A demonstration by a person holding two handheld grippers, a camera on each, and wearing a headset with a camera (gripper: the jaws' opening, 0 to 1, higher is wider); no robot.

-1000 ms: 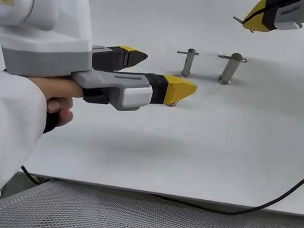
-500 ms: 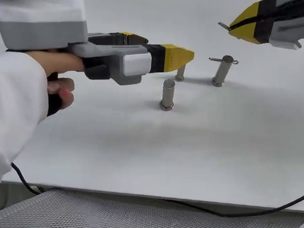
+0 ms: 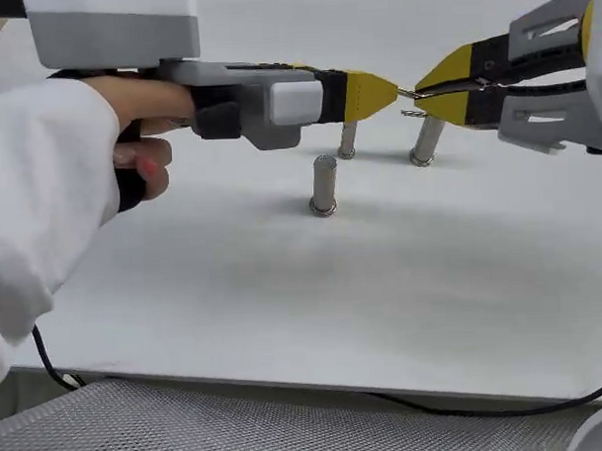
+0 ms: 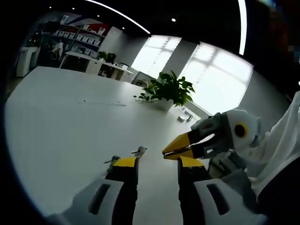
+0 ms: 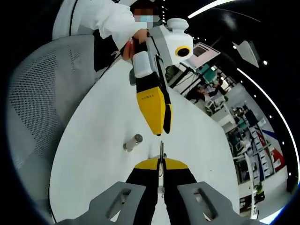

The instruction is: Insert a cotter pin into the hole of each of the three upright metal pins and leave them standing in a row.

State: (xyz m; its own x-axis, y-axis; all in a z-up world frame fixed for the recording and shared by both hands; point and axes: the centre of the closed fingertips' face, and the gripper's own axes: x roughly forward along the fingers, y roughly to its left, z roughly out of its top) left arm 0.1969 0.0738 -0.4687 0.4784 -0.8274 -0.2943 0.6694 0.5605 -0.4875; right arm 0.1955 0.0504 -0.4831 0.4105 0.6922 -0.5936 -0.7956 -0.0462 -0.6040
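Observation:
Three upright metal pins stand on the white table. The nearest pin is bare. Behind it, a middle pin and a right pin have their tops hidden by the grippers. In the left gripper view those two pins each carry a cotter pin. My left gripper is open and hovers above the row. My right gripper is shut on a cotter pin, tip to tip with the left one. In the right gripper view the cotter pin sticks out from the shut right gripper, beside the bare pin.
A black cable runs along the table's near edge, above a grey mesh surface. A hand in a white sleeve holds the left gripper. A potted plant stands at the table's far end.
The right gripper has come down and left with the cotter pin until its tips meet the left gripper's. The left gripper has moved right and higher, which uncovers the bare pin.

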